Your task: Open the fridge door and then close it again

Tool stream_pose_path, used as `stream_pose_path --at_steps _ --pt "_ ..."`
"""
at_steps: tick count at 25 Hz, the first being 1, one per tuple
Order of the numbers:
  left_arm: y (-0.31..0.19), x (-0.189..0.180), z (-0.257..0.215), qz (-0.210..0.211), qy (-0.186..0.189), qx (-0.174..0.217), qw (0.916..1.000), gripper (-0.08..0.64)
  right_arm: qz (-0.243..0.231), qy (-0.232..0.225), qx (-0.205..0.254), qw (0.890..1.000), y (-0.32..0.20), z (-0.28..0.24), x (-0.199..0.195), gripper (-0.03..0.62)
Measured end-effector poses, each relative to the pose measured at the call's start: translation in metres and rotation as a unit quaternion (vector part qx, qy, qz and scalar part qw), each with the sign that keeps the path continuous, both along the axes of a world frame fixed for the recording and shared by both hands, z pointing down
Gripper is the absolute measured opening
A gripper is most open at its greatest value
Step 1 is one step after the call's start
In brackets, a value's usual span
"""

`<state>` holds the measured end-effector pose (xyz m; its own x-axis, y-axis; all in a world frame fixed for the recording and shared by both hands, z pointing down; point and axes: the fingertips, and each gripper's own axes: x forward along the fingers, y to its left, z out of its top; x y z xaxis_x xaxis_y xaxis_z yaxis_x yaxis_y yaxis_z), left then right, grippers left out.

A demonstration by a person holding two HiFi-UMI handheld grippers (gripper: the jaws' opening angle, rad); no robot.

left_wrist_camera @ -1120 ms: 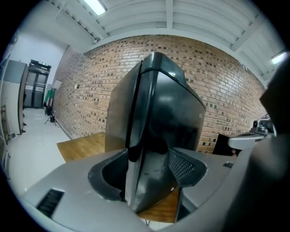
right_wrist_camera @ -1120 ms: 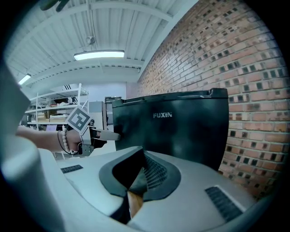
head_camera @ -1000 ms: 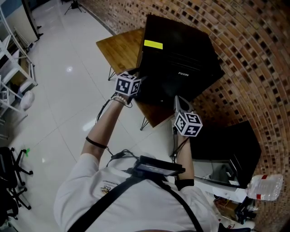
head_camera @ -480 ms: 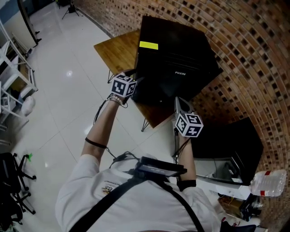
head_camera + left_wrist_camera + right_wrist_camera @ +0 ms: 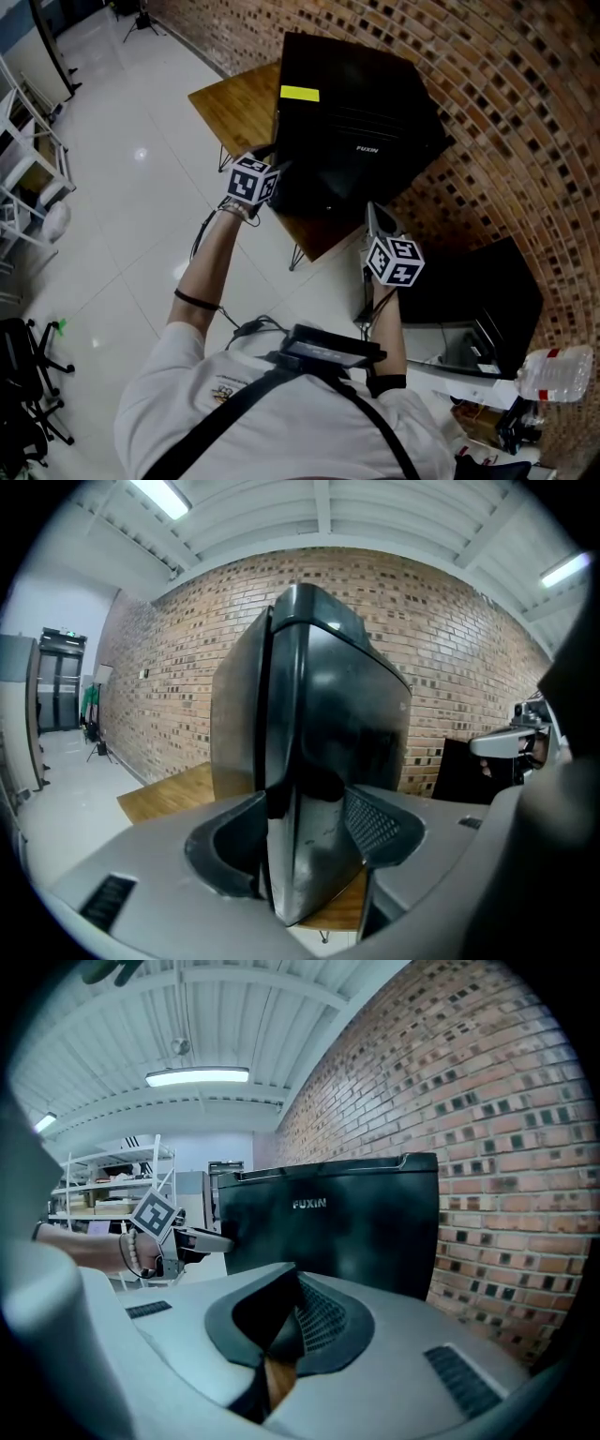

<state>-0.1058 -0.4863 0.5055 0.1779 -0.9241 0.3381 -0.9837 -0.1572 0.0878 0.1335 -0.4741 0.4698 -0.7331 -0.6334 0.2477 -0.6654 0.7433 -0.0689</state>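
A black mini fridge (image 5: 356,112) with a yellow sticker (image 5: 299,93) stands on a wooden table (image 5: 234,103), its door looking closed. My left gripper (image 5: 279,170) is at the fridge's front left corner. In the left gripper view the door's edge (image 5: 314,761) fills the gap between the jaws of that gripper (image 5: 305,829); they have just been closing, and both pads touch it. My right gripper (image 5: 373,210) hangs shut and empty in front of the fridge (image 5: 347,1232), apart from it. The right gripper view shows its jaws (image 5: 279,1333) closed together and the left gripper (image 5: 202,1238) at the door's left side.
A brick wall (image 5: 506,103) runs behind the fridge. A black cabinet (image 5: 478,291) sits at the right, with a white desk and a plastic bottle (image 5: 553,384) nearer me. White shelving (image 5: 28,141) and a chair base (image 5: 28,375) stand on the pale floor at the left.
My right gripper has drifted a little away from the fridge, toward the near right. My left gripper has stayed at the door's corner. The fridge door looks the same.
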Motion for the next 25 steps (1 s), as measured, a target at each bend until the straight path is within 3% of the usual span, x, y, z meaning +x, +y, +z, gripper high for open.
stream_pose_path --at_steps 12,25 --pt "0.048 0.032 0.0 -0.029 -0.006 -0.008 0.9995 0.234 -0.02 -0.001 0.0 1.0 0.028 -0.004 0.019 0.009" --pt "0.135 0.112 0.001 -0.071 0.006 -0.007 0.9974 0.185 -0.024 -0.008 -0.012 1.0 0.095 0.001 0.109 0.009"
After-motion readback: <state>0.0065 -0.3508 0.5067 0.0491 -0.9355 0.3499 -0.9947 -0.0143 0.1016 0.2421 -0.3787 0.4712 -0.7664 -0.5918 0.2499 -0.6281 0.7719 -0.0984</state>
